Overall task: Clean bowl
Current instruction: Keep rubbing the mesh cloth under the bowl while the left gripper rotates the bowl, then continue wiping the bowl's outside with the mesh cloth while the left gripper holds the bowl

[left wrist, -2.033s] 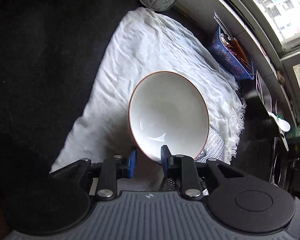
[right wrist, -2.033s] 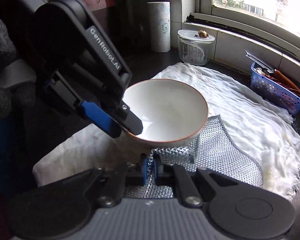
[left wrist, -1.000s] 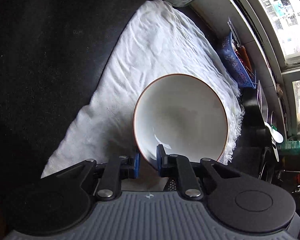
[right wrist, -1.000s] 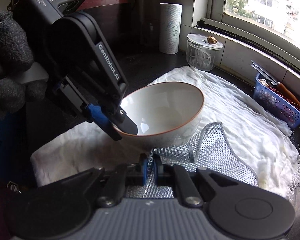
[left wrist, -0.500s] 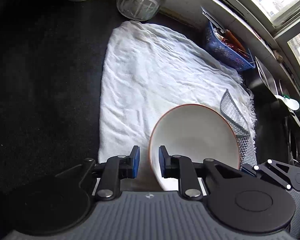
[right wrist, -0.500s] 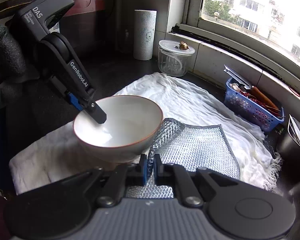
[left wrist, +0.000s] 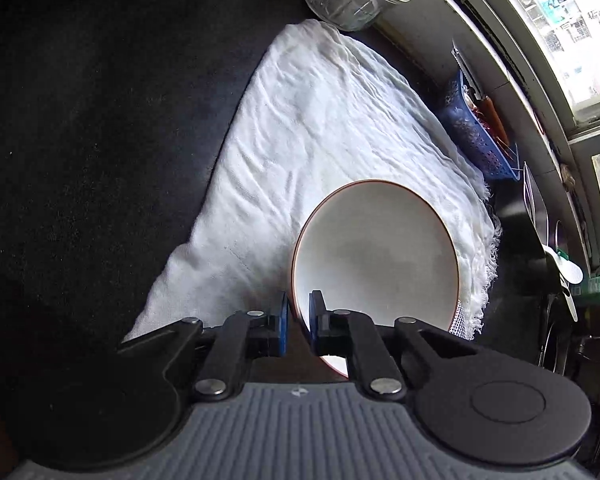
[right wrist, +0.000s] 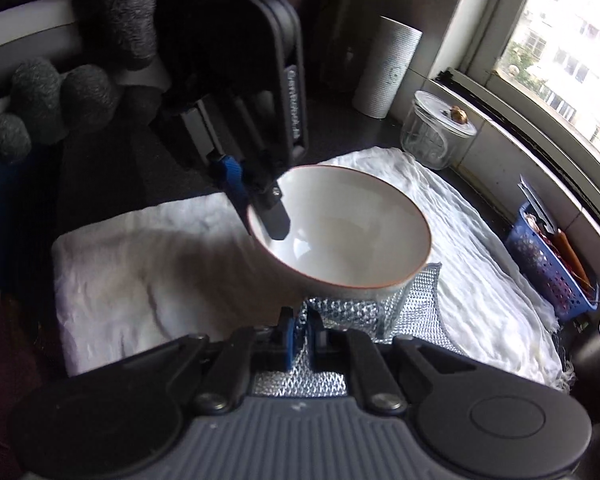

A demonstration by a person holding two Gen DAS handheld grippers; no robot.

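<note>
A white bowl (left wrist: 374, 256) with a thin brown rim is held above a white cloth (left wrist: 320, 132). My left gripper (left wrist: 298, 322) is shut on the bowl's near rim, one finger inside and one outside. The bowl (right wrist: 348, 232) also shows in the right wrist view, tilted, with the left gripper (right wrist: 266, 210) pinching its left rim. My right gripper (right wrist: 302, 334) is shut on a silver mesh scrubbing cloth (right wrist: 380, 312), which lies under and against the bowl's outer wall. A corner of the mesh (left wrist: 458, 322) peeks out below the bowl in the left wrist view.
A lidded glass jar (right wrist: 436, 136) and a paper towel roll (right wrist: 388, 68) stand at the back by the window. A blue basket (right wrist: 548, 268) with utensils sits at the right. The dark countertop (left wrist: 100, 120) surrounds the cloth. A white spoon (left wrist: 564, 268) lies far right.
The bowl has been tipped and turned in the left gripper. The mesh cloth has moved from beside the bowl to under its outer wall. Both grippers stay shut.
</note>
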